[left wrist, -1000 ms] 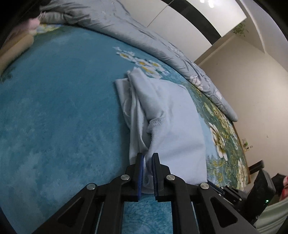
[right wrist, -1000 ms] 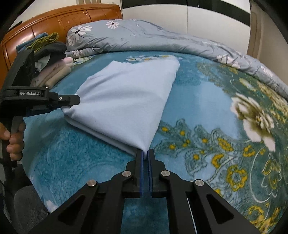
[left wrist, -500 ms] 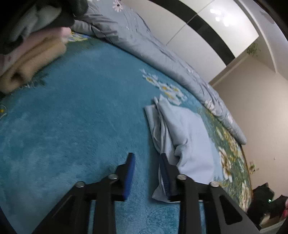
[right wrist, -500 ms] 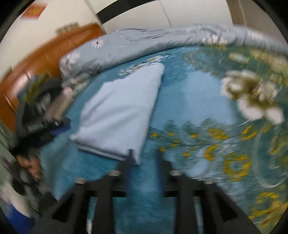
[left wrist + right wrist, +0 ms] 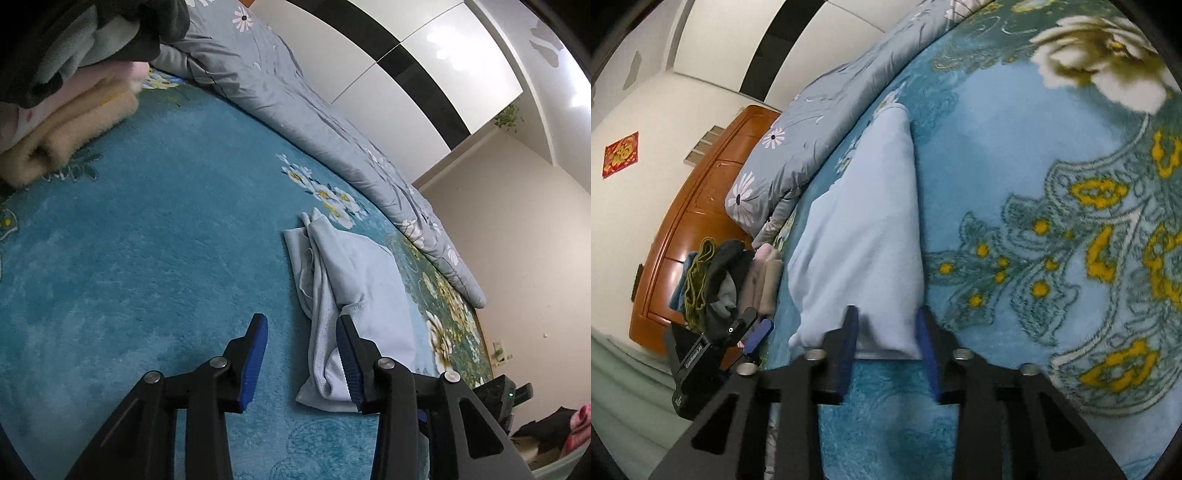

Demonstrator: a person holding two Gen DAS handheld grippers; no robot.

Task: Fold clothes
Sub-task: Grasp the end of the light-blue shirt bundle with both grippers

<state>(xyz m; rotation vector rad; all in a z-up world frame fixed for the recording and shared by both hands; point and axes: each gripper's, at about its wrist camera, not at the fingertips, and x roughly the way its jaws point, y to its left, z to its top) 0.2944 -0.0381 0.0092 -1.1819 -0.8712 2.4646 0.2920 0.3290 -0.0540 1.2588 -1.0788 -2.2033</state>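
Left claw [image 5: 301, 354]: jaws just opened, empty; folded garment [image 5: 354, 280] released just right.
Right claw [image 5: 886, 339]: jaws apart, just closing, garment corner between, ungripped.
Meaning: fold likely complete.

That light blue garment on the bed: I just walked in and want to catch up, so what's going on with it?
A person is folding clothes with two handheld grippers. The light blue garment lies folded on the teal blanket. The left gripper is open beside it, gripping nothing. The right gripper straddles the near corner, jaws apart and just closing. A stack of folded clothes sits nearby.
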